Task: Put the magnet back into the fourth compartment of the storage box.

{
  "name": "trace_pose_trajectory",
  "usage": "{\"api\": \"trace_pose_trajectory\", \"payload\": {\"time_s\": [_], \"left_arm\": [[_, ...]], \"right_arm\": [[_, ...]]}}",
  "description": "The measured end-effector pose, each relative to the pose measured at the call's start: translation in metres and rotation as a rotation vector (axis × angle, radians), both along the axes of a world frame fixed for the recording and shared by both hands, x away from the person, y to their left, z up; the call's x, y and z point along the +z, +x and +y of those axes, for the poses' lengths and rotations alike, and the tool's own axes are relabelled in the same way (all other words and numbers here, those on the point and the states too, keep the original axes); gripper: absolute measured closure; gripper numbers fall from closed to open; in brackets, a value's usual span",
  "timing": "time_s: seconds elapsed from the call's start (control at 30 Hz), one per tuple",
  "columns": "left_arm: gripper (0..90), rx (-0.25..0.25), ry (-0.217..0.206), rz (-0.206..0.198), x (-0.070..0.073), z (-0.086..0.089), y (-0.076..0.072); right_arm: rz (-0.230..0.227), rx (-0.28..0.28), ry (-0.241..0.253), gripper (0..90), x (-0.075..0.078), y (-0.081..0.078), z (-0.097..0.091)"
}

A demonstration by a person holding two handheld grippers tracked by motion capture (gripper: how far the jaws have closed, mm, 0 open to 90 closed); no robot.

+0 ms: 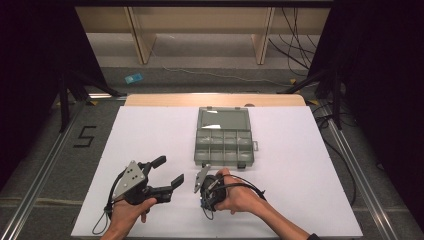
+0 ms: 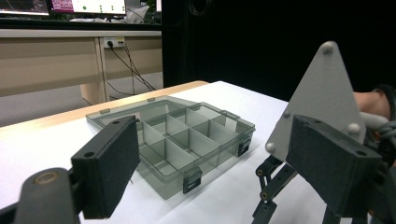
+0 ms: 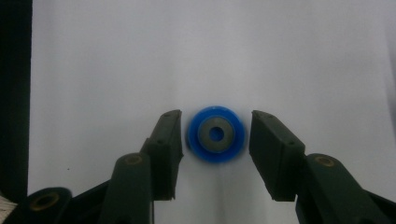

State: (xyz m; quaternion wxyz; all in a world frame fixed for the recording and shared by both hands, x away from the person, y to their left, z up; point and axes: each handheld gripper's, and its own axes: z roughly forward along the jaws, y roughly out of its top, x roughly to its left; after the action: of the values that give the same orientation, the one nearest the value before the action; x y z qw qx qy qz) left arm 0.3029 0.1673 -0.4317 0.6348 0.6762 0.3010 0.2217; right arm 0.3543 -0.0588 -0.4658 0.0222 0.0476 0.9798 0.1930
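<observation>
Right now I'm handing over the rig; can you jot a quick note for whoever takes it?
Left tongs: open, nothing between them, resting on the white table.
Right tongs: pointing down, jaws either side of the blue ring, small gaps on both sides, not yet gripping.
Compartment box: lid open, just beyond the right tongs; compartments look empty.
Done: ring lined up.
Left: grip and lift the ring; probably it goes into the box.

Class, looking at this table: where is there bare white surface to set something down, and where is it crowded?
Free: the white sheet left of the compartment box, and right of it to the table's edge. Crowded: the near middle, where the left gripper, right gripper and blue ring sit.
</observation>
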Motion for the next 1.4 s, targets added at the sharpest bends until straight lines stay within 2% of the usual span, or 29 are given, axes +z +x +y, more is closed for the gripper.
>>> {"api": "trace_pose_trajectory", "payload": {"time_s": [0.2, 0.37, 0.53, 0.7, 0.77, 0.97, 1.4], "left_arm": [[16.4, 0.001, 0.002, 0.0, 0.0, 0.0, 0.0], [16.4, 0.0, 0.001, 0.001, 0.0, 0.0, 0.0], [16.4, 0.0, 0.0, -0.002, 0.0, 0.0, 0.0], [16.5, -0.001, 0.0, -0.002, 0.0, 0.0, 0.0], [16.4, 0.0, -0.003, 0.001, 0.0, 0.0, -0.001], [16.4, 0.001, -0.003, 0.0, 0.0, 0.0, -0.001], [16.5, -0.004, -0.002, 0.0, 0.0, -0.001, -0.001]], "right_arm": [[0.022, 0.01, -0.011, 61.6, 0.0, 0.002, 0.003], [0.032, 0.016, -0.016, 62.4, 0.001, 0.002, 0.003], [0.015, 0.017, -0.022, 62.6, 0.002, 0.002, 0.003], [0.021, -0.009, -0.012, 62.6, 0.005, 0.003, 0.0], [0.006, 0.001, -0.011, 62.6, 0.007, 0.004, -0.001], [-0.003, -0.007, 0.003, 62.6, 0.013, 0.007, -0.005], [-0.034, -0.05, 0.052, 62.6, 0.034, 0.018, -0.023]]}}
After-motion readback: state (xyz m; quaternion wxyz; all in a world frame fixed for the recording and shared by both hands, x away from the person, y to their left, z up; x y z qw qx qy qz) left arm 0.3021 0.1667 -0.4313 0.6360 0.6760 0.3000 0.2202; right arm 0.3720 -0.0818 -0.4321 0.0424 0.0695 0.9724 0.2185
